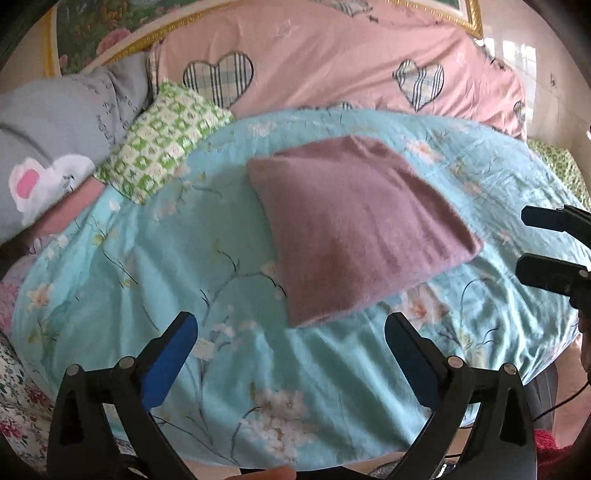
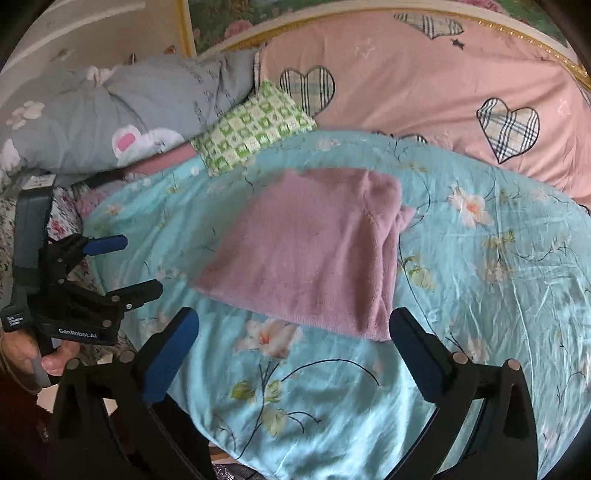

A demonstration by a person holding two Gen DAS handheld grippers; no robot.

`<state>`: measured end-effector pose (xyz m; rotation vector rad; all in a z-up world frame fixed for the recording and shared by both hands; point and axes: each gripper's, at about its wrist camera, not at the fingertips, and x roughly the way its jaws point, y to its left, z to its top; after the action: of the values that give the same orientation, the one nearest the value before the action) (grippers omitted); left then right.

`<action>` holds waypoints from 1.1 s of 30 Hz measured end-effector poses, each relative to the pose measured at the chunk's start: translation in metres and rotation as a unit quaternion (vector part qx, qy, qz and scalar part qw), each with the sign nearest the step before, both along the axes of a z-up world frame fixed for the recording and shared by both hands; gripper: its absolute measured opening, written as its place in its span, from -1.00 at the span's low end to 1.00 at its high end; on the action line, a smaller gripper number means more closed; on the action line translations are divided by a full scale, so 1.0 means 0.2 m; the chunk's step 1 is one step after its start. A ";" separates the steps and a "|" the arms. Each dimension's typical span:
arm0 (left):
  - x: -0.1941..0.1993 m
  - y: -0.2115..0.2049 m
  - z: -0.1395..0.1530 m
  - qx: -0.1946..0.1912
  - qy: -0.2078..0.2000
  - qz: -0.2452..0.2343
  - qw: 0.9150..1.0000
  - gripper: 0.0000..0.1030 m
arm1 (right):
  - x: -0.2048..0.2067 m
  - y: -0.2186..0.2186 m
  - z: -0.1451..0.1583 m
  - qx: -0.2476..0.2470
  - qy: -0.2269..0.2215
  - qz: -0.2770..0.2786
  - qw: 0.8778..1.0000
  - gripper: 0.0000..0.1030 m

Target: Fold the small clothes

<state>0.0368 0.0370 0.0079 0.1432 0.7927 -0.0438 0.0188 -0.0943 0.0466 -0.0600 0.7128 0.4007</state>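
Note:
A mauve fuzzy garment [image 1: 354,225] lies folded into a rough square on the turquoise floral quilt [image 1: 184,258]. It also shows in the right wrist view [image 2: 310,254] on the quilt [image 2: 480,295]. My left gripper [image 1: 290,332] is open and empty, held just in front of the garment's near corner. My right gripper [image 2: 293,328] is open and empty, its jaws wide apart at the garment's near edge. The right gripper shows at the right edge of the left wrist view [image 1: 546,243]; the left gripper shows at the left of the right wrist view [image 2: 136,262].
A green checked folded cloth [image 1: 162,144] lies at the quilt's far left corner. A grey pillow [image 1: 55,129] lies to the left. A pink duvet with plaid hearts [image 1: 332,55] lies behind. The headboard [image 2: 229,26] stands at the back.

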 end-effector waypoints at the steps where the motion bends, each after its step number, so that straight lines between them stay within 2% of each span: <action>1: 0.01 0.00 -0.03 -0.001 0.007 0.000 1.000 0.97 | 0.02 0.01 -0.03 -0.004 0.012 -0.003 1.000 0.99; 6: 0.08 -0.01 -0.20 0.013 0.052 0.018 0.998 0.97 | 0.10 0.03 -0.17 0.007 0.063 -0.013 0.998 0.99; 9: 0.10 0.00 -0.24 0.021 0.067 0.025 0.997 0.97 | 0.14 0.03 -0.23 0.015 0.086 -0.019 0.996 0.99; 17: 0.17 0.03 -0.23 0.022 0.076 0.046 0.996 0.97 | 0.21 0.02 -0.24 0.019 0.100 -0.026 0.995 0.99; 33: 0.20 -0.02 -0.16 0.016 0.066 0.037 0.997 0.97 | 0.28 0.03 -0.25 0.000 0.108 -0.016 0.994 0.99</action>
<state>0.0775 0.0322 -0.0243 0.1429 0.9302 0.0297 0.0750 -0.0874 -0.0033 -0.0052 0.9267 0.3789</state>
